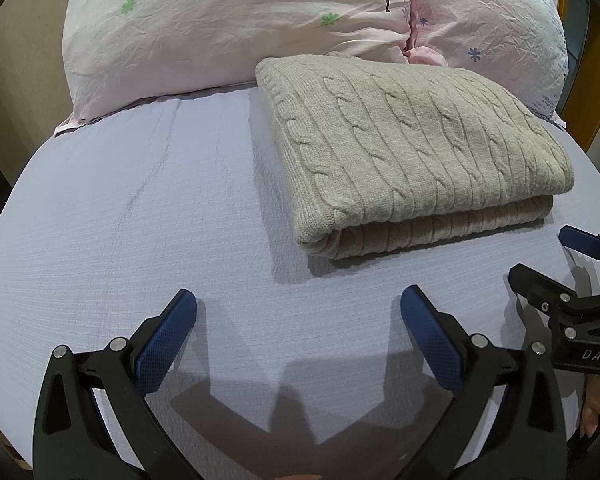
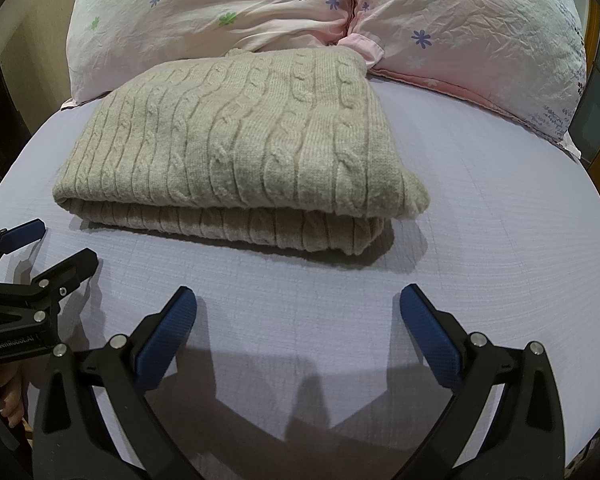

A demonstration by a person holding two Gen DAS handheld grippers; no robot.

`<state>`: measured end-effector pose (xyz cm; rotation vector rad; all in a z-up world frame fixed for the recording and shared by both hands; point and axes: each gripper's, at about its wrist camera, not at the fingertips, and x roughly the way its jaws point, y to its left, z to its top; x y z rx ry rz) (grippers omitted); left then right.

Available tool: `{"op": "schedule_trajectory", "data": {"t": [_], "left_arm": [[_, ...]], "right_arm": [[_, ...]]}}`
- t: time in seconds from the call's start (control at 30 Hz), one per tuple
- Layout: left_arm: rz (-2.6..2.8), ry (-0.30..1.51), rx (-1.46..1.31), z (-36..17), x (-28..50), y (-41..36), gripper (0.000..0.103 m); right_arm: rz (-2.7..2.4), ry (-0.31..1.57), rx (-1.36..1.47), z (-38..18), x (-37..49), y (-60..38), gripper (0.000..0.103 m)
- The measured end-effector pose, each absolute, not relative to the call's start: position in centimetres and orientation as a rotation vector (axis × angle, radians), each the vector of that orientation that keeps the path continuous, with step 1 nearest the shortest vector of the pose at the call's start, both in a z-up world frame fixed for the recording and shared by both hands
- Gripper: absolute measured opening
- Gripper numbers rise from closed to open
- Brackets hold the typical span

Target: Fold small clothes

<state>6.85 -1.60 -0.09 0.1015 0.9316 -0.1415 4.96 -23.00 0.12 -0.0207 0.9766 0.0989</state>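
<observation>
On the lavender bed sheet (image 1: 120,220), going left to right, we hold our left gripper (image 1: 298,308) with jaws spread wide and empty, then our right gripper (image 2: 298,308) just beside it, equally wide and empty. Beyond both, the grey cable-knit sweater (image 2: 240,140) lies folded in 2 layers, its far edge against 2 pink floral pillows (image 1: 220,28).

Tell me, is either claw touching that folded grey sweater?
Apart. In both wrist views, bare lavender sheet lies between the open left gripper, the right gripper and the sweater.
</observation>
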Motion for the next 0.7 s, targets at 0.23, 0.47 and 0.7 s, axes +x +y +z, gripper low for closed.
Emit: {"op": "schedule_trajectory", "data": {"t": [0.23,0.47,0.7], "left_arm": [[-0.141,0.931,0.101,-0.11,6.84,-1.61,0.102],[-0.141,0.931,0.101,-0.12,6.89,-1.6,0.102],[-0.14,0.931,0.101,-0.12,6.88,-1.62,0.102]], "right_arm": [[0.099,0.976,-0.021,0.11,4.94,-23.01,0.101],[0.099,0.976,-0.02,0.1,4.95,-22.95,0.101],[0.099,0.976,-0.02,0.09,4.97,-22.89,0.101]]}}
